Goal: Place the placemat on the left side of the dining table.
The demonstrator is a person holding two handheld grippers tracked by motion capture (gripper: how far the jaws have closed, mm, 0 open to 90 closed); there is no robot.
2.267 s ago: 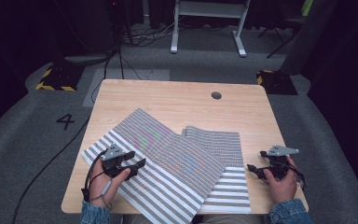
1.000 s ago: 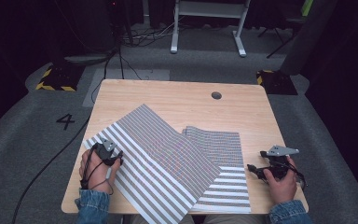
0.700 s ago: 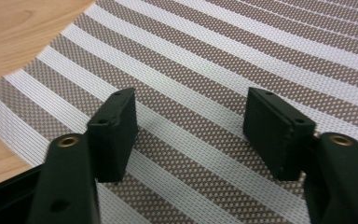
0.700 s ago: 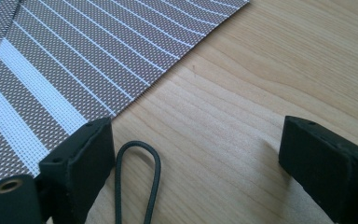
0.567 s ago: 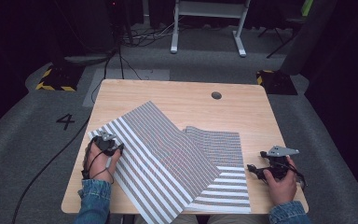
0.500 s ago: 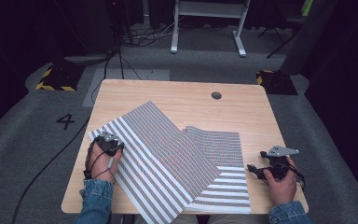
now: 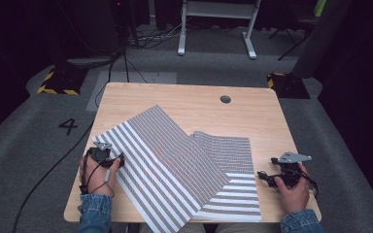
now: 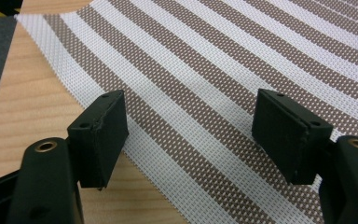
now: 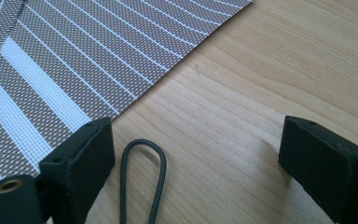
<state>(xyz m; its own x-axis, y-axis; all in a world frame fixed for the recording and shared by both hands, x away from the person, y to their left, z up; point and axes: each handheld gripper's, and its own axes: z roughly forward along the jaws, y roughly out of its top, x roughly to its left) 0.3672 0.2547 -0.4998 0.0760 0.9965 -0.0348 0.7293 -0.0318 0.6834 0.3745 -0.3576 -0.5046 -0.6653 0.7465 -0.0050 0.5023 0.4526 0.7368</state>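
Nearest the person, the striped woven mat [image 7: 165, 170] lies on the wooden table [image 7: 184, 99], its near corner hanging past the near edge. It rests tilted across a second striped mat [image 7: 233, 184], which lies flat to its right and reaches the near edge too.

At the near left, the left hand [image 7: 94, 174] holds the left gripper [image 7: 119, 161] at the upper mat's left edge. In the left gripper view [image 8: 189, 135] its jaws stand wide apart with nothing between them, one over bare wood beside the mat's edge, the other above the stripes.

At the near right, the right hand [image 7: 291, 191] holds the right gripper [image 7: 264, 178] just beside the lower mat's right edge. In the right gripper view [image 9: 196, 158] its jaws are spread and empty over bare wood, with a loop of dark cord [image 9: 142, 179] lying between them.

Farther off, a round hole [image 7: 225, 99] sits in the tabletop near the far edge. Beyond the table, a white frame [image 7: 218, 24] stands on the grey floor [image 7: 39, 145].
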